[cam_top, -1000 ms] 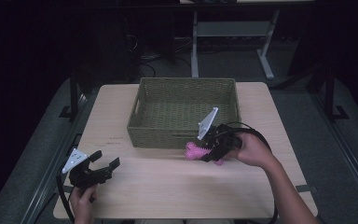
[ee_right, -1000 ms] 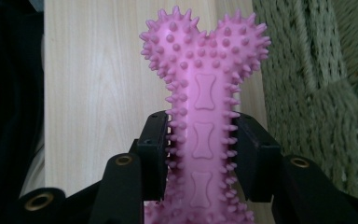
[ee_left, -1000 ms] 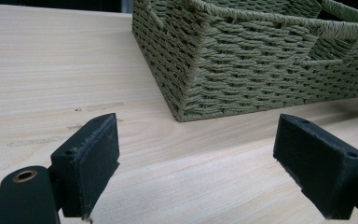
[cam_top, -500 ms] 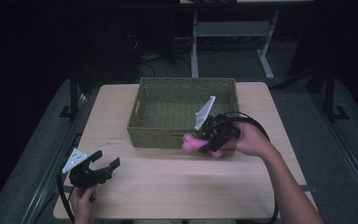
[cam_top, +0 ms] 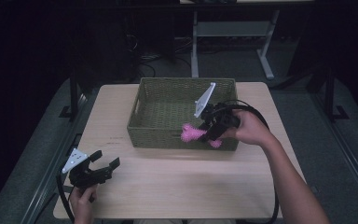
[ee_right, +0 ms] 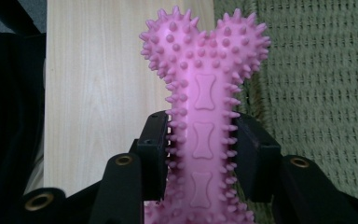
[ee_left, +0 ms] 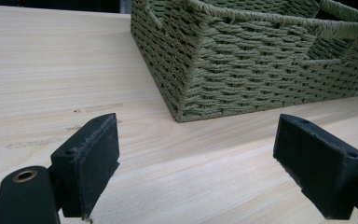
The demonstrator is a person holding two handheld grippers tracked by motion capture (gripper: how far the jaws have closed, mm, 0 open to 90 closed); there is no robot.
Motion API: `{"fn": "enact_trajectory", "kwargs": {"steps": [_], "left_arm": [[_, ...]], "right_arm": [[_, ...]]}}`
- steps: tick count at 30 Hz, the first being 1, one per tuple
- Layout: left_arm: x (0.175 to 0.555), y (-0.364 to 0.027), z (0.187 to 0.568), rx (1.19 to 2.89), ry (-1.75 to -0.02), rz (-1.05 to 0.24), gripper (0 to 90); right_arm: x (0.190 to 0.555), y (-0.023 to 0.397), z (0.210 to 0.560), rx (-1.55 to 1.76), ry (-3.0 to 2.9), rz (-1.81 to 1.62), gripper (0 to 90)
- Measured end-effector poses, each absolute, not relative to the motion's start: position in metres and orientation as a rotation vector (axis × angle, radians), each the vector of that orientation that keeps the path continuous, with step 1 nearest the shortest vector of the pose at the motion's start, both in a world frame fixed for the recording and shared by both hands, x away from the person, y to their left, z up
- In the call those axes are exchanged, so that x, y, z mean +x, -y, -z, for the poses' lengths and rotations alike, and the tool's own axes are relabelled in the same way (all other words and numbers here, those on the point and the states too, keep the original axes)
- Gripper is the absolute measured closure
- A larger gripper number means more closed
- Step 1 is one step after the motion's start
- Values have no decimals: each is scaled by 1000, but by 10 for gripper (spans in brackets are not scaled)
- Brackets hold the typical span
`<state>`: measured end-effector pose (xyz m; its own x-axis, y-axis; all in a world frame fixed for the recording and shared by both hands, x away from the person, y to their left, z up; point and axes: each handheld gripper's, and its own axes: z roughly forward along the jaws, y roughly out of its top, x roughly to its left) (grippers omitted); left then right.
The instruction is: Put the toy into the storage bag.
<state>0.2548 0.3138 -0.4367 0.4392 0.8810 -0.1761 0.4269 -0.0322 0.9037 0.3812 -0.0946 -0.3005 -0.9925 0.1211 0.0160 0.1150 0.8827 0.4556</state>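
The right gripper [cam_top: 210, 132], clamped on the pink bone toy [cam_top: 193, 134], has lifted it from beside the basket [cam_top: 142, 105] to above its front rim. A drop inside looks close. The left gripper [cam_top: 105, 163] sits wide open and empty, left of the basket.

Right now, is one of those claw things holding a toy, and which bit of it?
Yes. The right gripper pinches the pink spiky bone toy by its narrow middle shaft, knobbly end sticking out. The left gripper holds nothing.

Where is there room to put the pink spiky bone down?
The woven basket has a bare floor left of the pink bone held in the right gripper. The table is bare in front of the basket. Only the corner by the left gripper is taken.
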Motion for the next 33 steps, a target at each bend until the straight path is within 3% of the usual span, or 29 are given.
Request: {"fn": "enact_trajectory", "kwargs": {"steps": [18,33], "left_arm": [[255,-313,437,1649,-1160,-544,138],[255,-314,437,1643,-1162,-542,139]], "right_arm": [[409,99,283,245,-3019,-690,582],[438,99,292,338,-3041,-641,581]]}}
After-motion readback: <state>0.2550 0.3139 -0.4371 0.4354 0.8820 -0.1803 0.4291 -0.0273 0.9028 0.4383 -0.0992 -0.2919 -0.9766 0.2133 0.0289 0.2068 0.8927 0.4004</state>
